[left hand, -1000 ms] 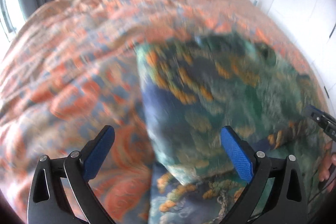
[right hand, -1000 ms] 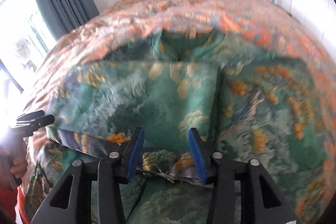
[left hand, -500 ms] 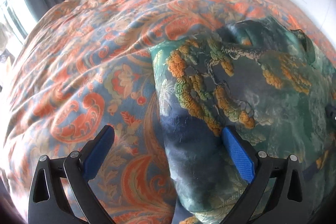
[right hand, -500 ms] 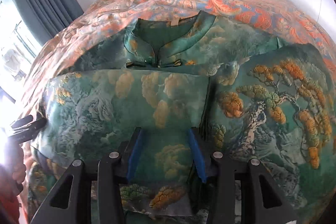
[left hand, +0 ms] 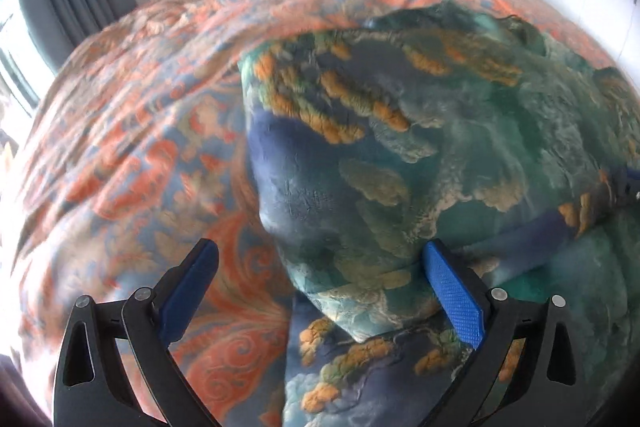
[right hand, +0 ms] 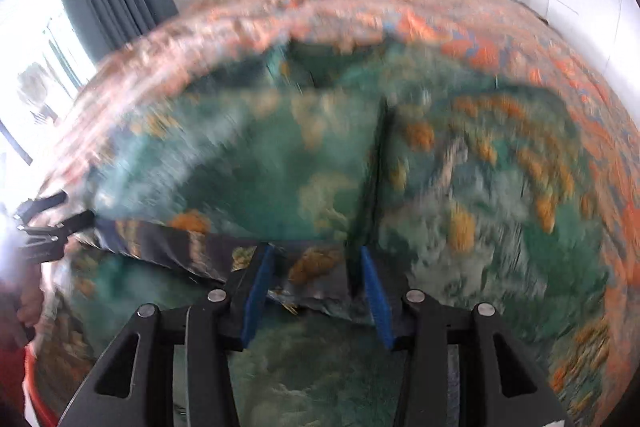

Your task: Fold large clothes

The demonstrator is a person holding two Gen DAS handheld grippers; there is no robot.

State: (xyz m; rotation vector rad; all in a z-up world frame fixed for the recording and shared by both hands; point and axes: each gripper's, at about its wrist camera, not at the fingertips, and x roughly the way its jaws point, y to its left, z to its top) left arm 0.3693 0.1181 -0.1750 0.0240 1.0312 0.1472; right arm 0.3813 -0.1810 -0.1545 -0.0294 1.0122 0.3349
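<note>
Comparing this moment with the frame half a second back, both wrist views have gone blurred and the green satin dress with orange pine and cloud print point(right hand: 304, 163) sits nearer each camera, so both tongs appear to have dropped toward the orange-and-blue paisley bedspread point(left hand: 132, 131) on which the dress lies spread. The right gripper point(right hand: 316, 291) keeps its blue pads partly closed around a dark folded hem edge, though the blur hides whether they truly pinch it. The left gripper point(left hand: 320, 291) stands wide open, the dress's folded corner lying between its fingers untouched. This probably means a fold is being laid down, with the left side not yet gripped.
</note>
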